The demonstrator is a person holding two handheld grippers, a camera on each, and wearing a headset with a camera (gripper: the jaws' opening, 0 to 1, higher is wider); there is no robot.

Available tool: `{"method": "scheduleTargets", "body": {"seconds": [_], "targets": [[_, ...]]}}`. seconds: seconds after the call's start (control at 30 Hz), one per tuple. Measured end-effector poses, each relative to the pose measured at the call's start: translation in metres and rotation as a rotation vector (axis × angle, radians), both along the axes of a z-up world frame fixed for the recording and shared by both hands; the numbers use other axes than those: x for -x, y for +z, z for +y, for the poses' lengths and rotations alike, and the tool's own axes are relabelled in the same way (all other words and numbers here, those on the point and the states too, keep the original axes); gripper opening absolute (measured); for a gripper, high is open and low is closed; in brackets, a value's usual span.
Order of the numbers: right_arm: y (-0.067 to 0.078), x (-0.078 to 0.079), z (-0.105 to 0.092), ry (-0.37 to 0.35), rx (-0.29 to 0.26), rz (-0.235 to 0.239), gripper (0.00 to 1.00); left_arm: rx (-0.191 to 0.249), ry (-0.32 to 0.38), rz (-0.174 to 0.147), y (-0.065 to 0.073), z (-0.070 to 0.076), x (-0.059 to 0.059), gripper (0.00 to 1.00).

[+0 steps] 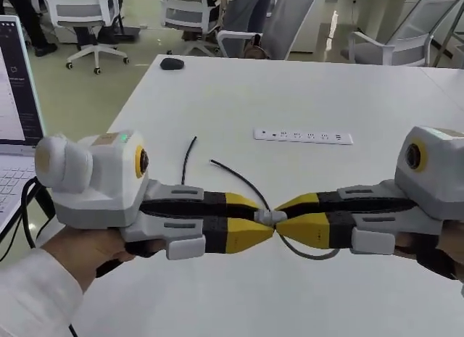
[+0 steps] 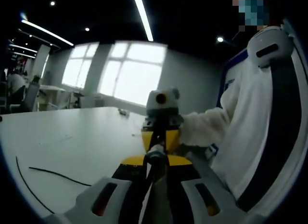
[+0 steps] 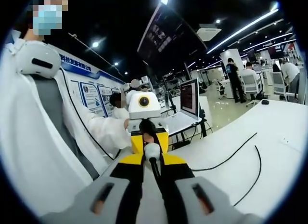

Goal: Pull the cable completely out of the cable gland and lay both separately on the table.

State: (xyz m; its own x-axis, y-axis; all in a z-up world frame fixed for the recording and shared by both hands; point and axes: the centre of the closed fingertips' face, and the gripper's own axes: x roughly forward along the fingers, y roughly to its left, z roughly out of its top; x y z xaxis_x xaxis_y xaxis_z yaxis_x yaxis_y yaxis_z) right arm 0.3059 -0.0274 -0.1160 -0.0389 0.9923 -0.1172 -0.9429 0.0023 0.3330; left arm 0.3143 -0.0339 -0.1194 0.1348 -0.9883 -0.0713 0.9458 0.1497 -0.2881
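Over the white table (image 1: 362,98) my two grippers meet tip to tip. The left gripper (image 1: 265,222) comes in from the left and is shut on the small grey-white cable gland (image 1: 267,217). The right gripper (image 1: 283,215) comes in from the right and is shut on the cable right beside the gland. The black cable (image 1: 238,175) arcs from the gland up and left onto the table, and a grey loop (image 1: 313,254) hangs under the right gripper. The gland (image 2: 155,156) sits at the jaw tips in the left gripper view, and the gland (image 3: 152,151) does so in the right gripper view too.
A loose black wire (image 1: 188,157) lies left of the cable. A white power strip (image 1: 303,136) lies farther back, a dark mouse (image 1: 172,63) sits at the far edge, and a laptop (image 1: 14,119) stands at the left. Office chairs (image 1: 87,18) stand beyond the table.
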Motion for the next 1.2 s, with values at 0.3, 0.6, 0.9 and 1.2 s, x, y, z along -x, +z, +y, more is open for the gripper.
{"method": "scheduleTargets", "body": {"seconds": [0.3,0.6,0.9,1.2], "targets": [[-0.0003,0.0005,-0.0044,0.002,-0.002,0.025,0.11,0.004,0.001,0.007,0.0007,-0.0018,0.0010,0.16],[-0.0003,0.0009,-0.0051,-0.005,-0.009,0.045,0.11,-0.001,-0.006,0.063,0.0013,-0.0012,-0.0005,0.16],[-0.0005,0.0009,-0.0041,-0.006,0.009,-0.056,0.09,-0.006,-0.009,0.142,-0.0006,-0.0009,-0.0022,0.14],[0.0016,0.0009,-0.0004,0.001,0.015,-0.201,0.08,0.024,-0.027,0.280,-0.0012,0.0007,0.0003,0.12]]}}
